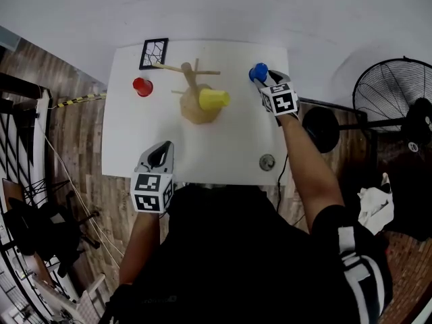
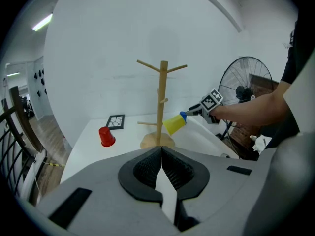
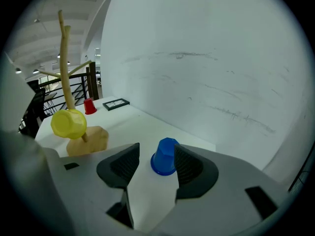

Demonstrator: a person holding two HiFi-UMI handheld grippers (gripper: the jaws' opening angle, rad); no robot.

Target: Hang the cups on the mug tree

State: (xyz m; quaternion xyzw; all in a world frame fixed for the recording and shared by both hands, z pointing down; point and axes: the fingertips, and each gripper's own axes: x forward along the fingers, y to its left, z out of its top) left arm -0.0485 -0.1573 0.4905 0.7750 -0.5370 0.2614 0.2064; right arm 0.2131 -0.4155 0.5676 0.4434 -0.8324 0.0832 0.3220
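Open right claw [image 1: 266, 80] straddles the inverted blue cup [image 3: 165, 156] at the mug tree's [image 1: 191, 79] two o'clock, poised to grip it for hanging; left claw [image 2: 161, 151] rests shut, empty.

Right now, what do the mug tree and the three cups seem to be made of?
Mug tree: apparently bare pale wood, matt, with thin pegs and an uneven-edged slab base. Yellow cup, red cup and blue cup: probably plastic, judging by their even, saturated colour and smooth walls, faceted on the blue one. Glazed ceramic cannot be excluded.

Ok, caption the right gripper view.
Open right tongs frame an inverted blue cup; yellow cup hangs on the mug tree.
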